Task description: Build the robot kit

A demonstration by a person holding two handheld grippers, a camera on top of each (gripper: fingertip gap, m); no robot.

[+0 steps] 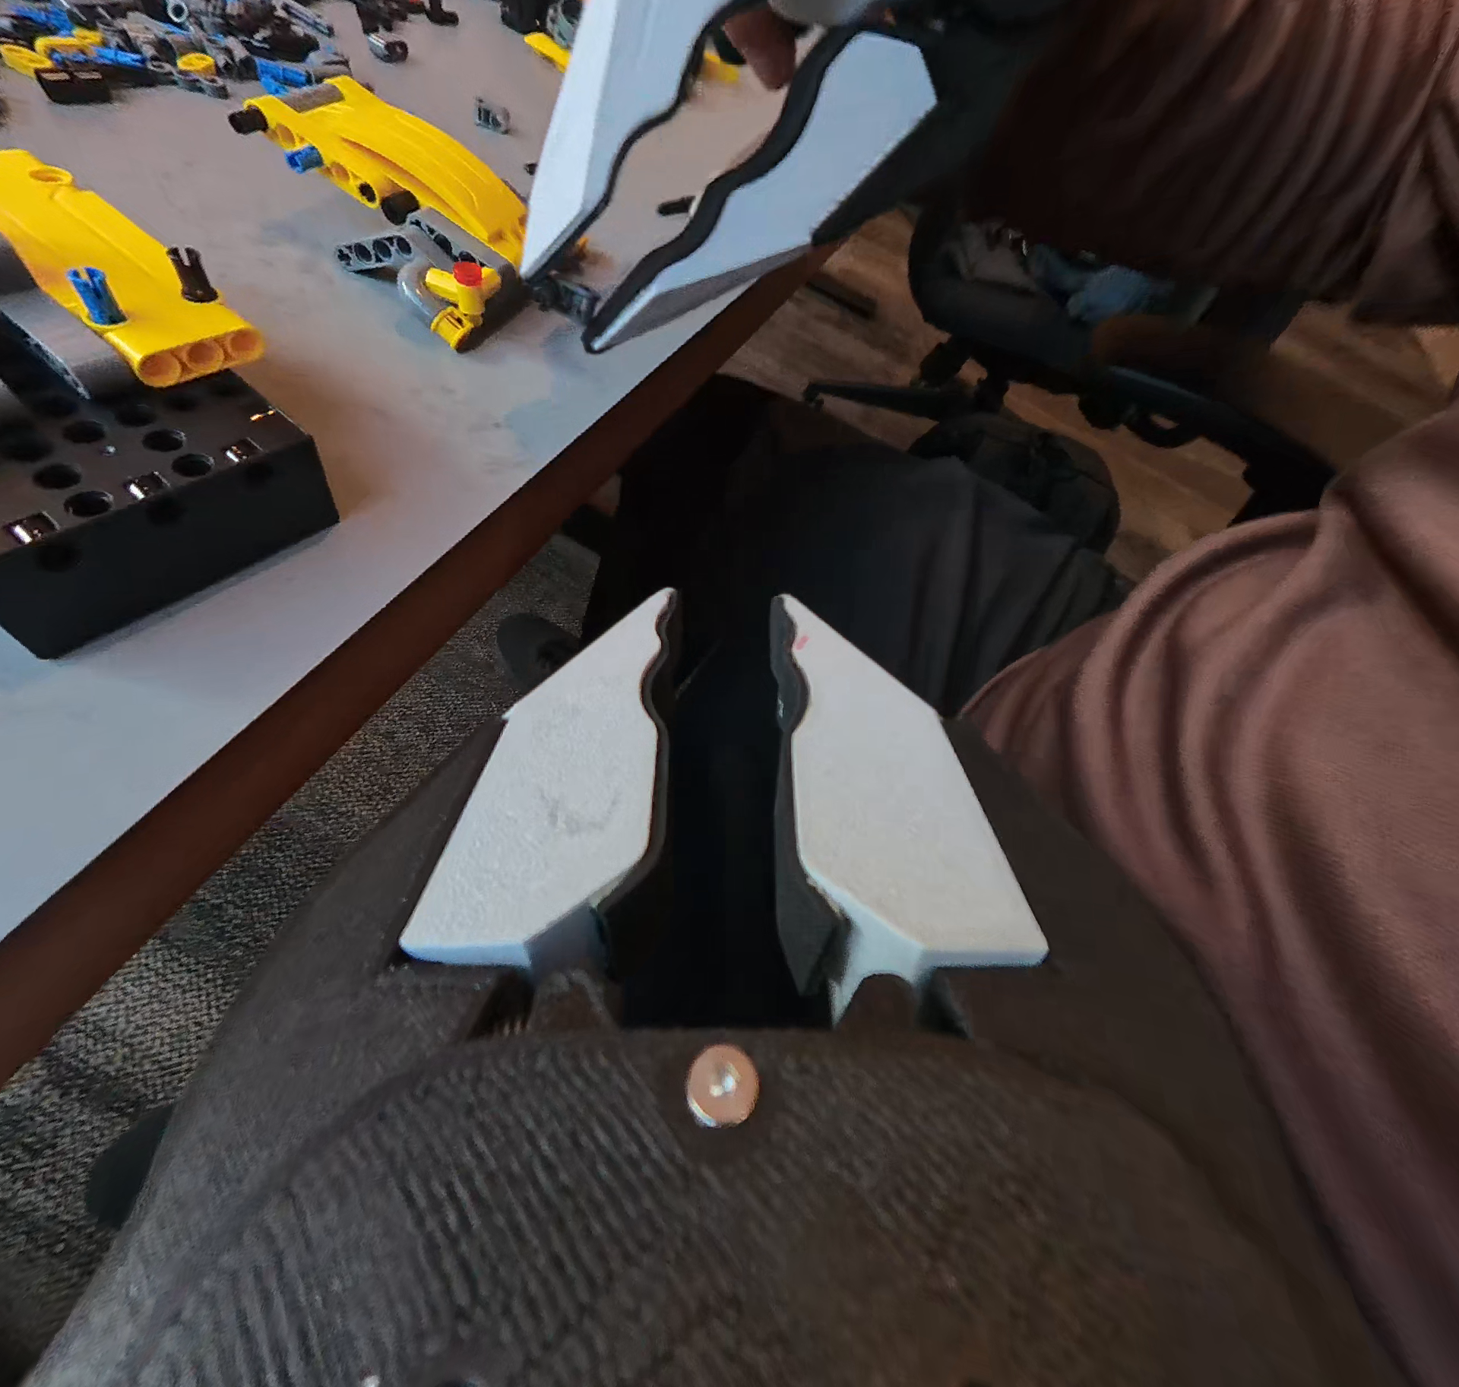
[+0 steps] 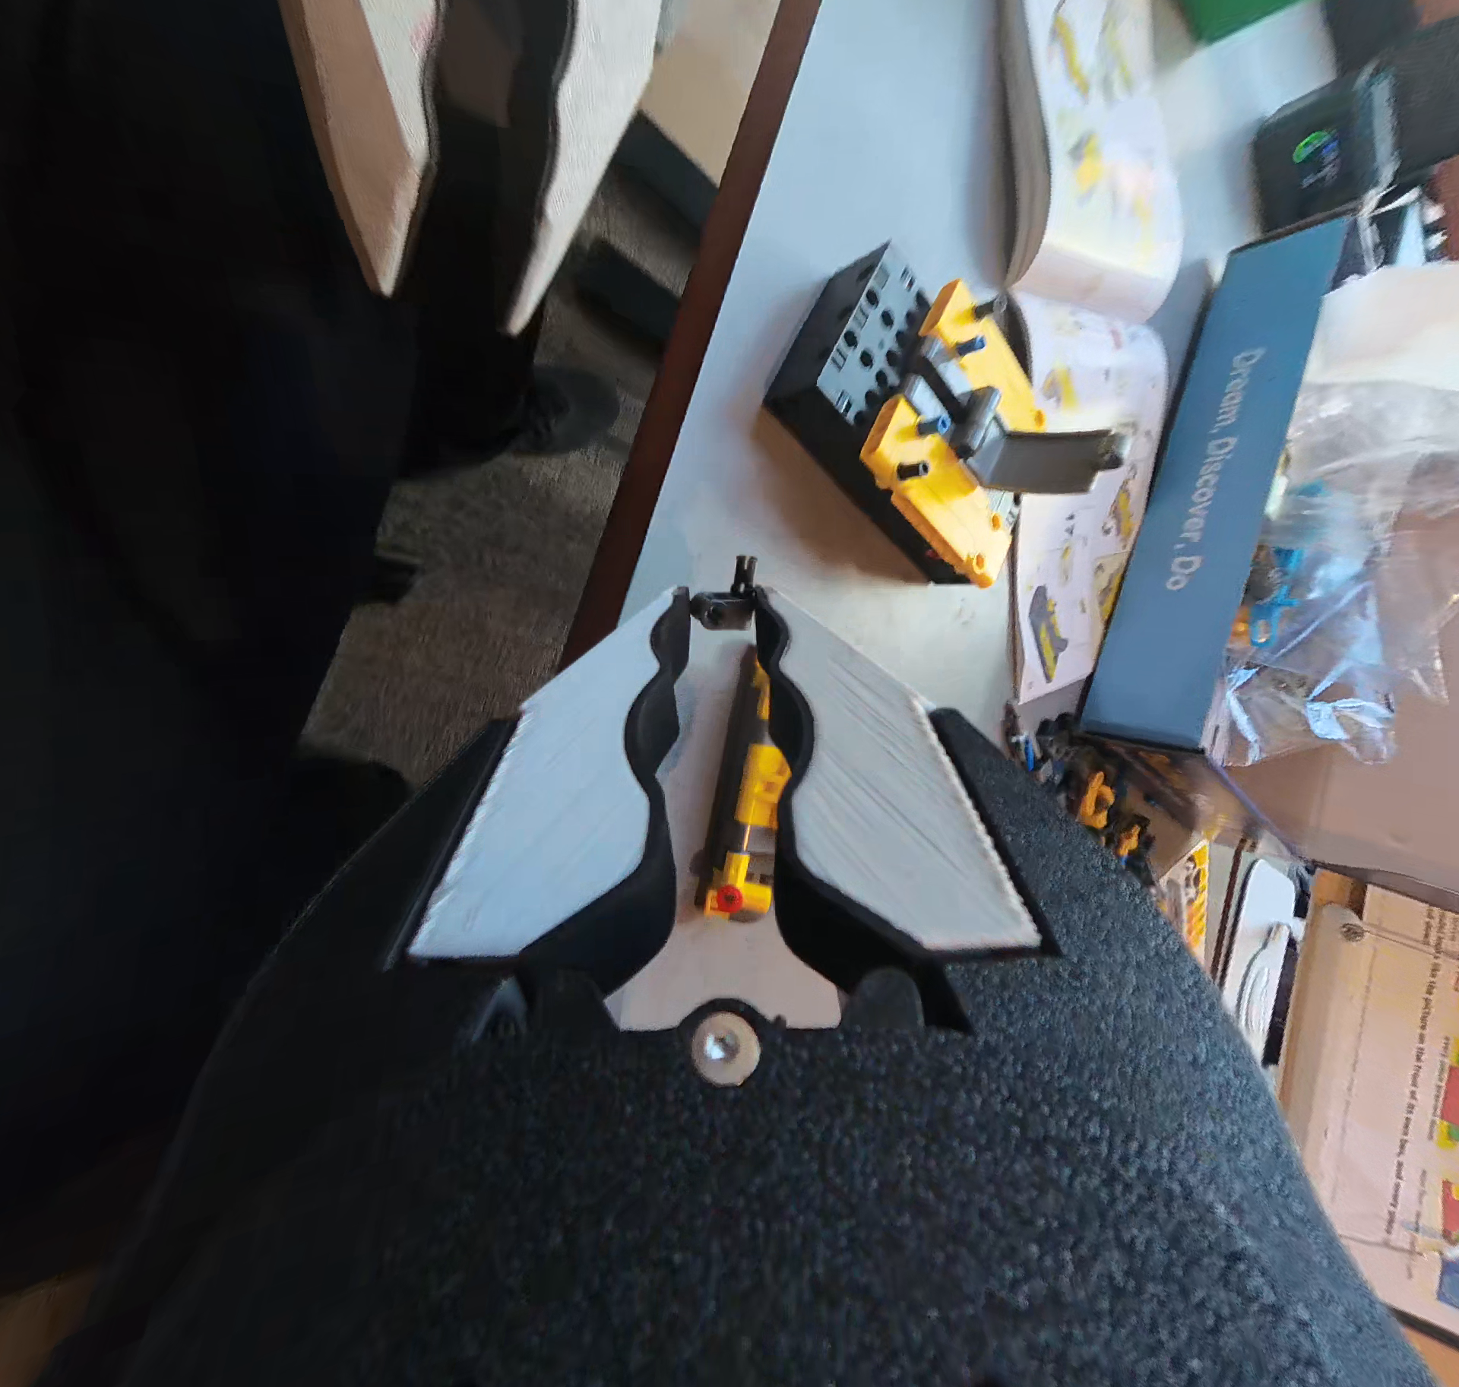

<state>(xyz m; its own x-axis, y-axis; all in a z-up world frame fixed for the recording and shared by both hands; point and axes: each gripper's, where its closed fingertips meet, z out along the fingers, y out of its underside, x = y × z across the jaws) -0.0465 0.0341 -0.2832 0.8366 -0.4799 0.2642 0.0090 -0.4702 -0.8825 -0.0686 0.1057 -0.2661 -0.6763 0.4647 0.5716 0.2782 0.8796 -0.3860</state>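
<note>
At the near brown edge of the grey table top (image 2: 860, 165), the right gripper (image 2: 720, 600) pinches a small black plastic connector with a pin (image 2: 722, 607) between its very tips; the jaws look closed on it with only a sliver of pad in contact. The piece sits just inside the table rim, at twelve o'clock in the right wrist view.

Such a shallow hold seems fragile. A slight twist or a looser squeeze could let the connector pivot out, and so near the rim it would likely drop to the grey carpet (image 1: 260, 899).

A slim yellow and black cylinder part with a red end (image 2: 742, 796) lies on the table directly under the right gripper's open throat, towards six o'clock from the connector. A low sweep could knock it.

The left gripper (image 1: 722, 597) hangs off the table with its jaws parted and nothing between them, above a dark bag (image 1: 868, 544) on the floor.

In the right wrist view, a black perforated block carrying a yellow assembly (image 2: 932, 441) stands at one o'clock, well apart from the connector. Farther on are an open picture booklet (image 2: 1105, 165), a long blue box (image 2: 1200, 496) and a clear plastic bag of parts (image 2: 1358, 520). In the left wrist view, a curved yellow panel (image 1: 395, 141) and a heap of small blue, black and yellow parts (image 1: 197, 7) crowd ten to eleven o'clock.
</note>
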